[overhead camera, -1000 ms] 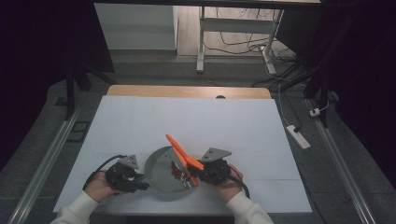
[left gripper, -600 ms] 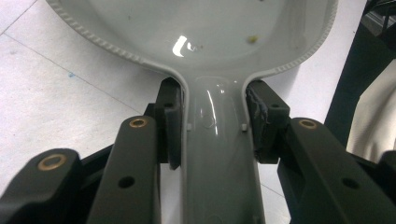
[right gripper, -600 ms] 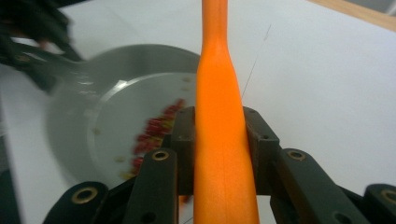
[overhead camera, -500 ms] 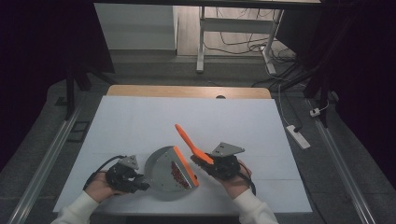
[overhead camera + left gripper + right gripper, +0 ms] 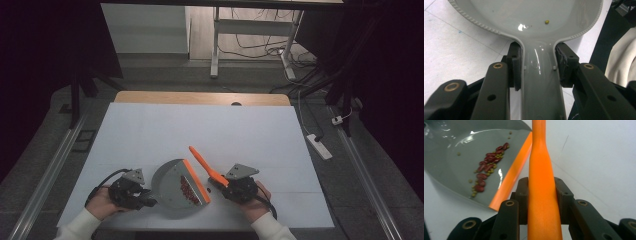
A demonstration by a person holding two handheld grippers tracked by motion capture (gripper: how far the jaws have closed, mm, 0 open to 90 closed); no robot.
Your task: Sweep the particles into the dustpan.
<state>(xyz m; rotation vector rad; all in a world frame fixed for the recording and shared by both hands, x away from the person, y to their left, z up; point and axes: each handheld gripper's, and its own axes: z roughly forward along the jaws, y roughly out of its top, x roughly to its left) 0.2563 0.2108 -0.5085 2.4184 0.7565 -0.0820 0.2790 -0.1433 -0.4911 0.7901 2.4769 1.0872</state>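
Jaws clamped both sides: left gripper point(image 5: 145, 201) on grey plastic dustpan point(image 5: 172, 192) handle, right gripper point(image 5: 223, 186) on orange brush point(image 5: 202, 162) handle. Risk: dustpan tilt spills red beans point(image 5: 187, 188) over orange lip.

A grey dustpan point(image 5: 172, 187) edged with an orange lip point(image 5: 196, 181) is seen at lower centre of the high view; dark red beans point(image 5: 487, 163) and small yellow-green grains point(image 5: 489, 173) are scattered on it. An orange handle point(image 5: 543, 195) is clamped between black jaws, and white is shown by the table point(image 5: 200, 130).
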